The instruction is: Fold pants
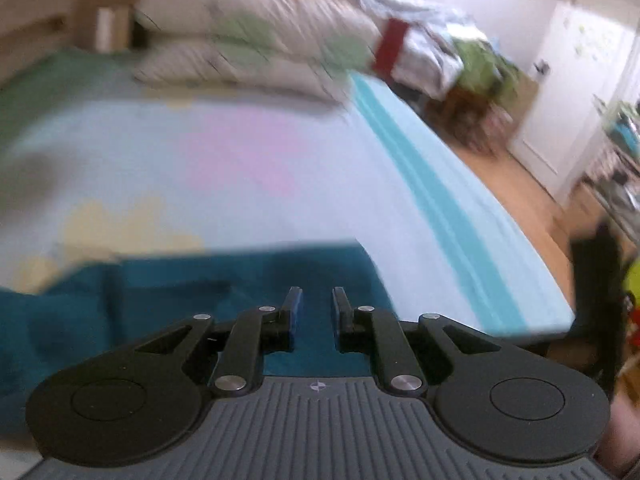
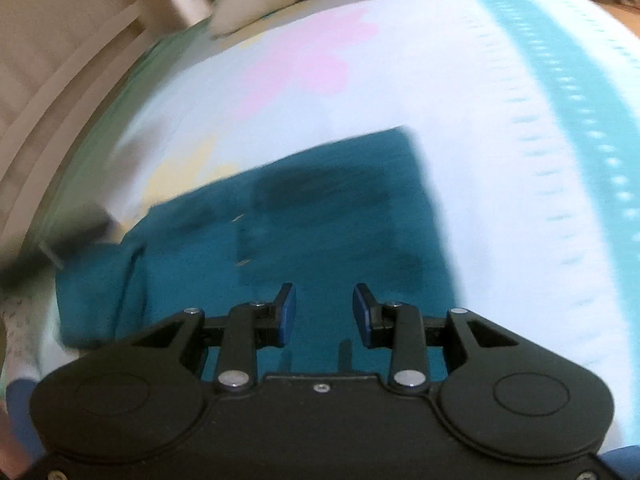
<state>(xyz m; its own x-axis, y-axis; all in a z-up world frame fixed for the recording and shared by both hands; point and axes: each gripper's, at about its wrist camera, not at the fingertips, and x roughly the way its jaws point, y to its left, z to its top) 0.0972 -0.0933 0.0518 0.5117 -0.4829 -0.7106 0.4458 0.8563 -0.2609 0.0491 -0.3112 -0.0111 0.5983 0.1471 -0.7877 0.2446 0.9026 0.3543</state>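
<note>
The teal pants (image 2: 320,220) lie flat on the pale blue bed sheet (image 2: 460,100), folded into a roughly rectangular shape. In the left wrist view the pants (image 1: 160,300) fill the lower left. My left gripper (image 1: 317,312) is open and empty, just above the pants near their right edge. My right gripper (image 2: 324,312) is open and empty, hovering over the near part of the pants. Both views are blurred.
Two striped pillows (image 1: 248,48) are stacked at the head of the bed. A wooden bed frame (image 2: 60,60) runs along the left. The bed's teal-striped edge (image 1: 440,200) drops to a wooden floor (image 1: 520,184) with clutter and a white door (image 1: 568,88).
</note>
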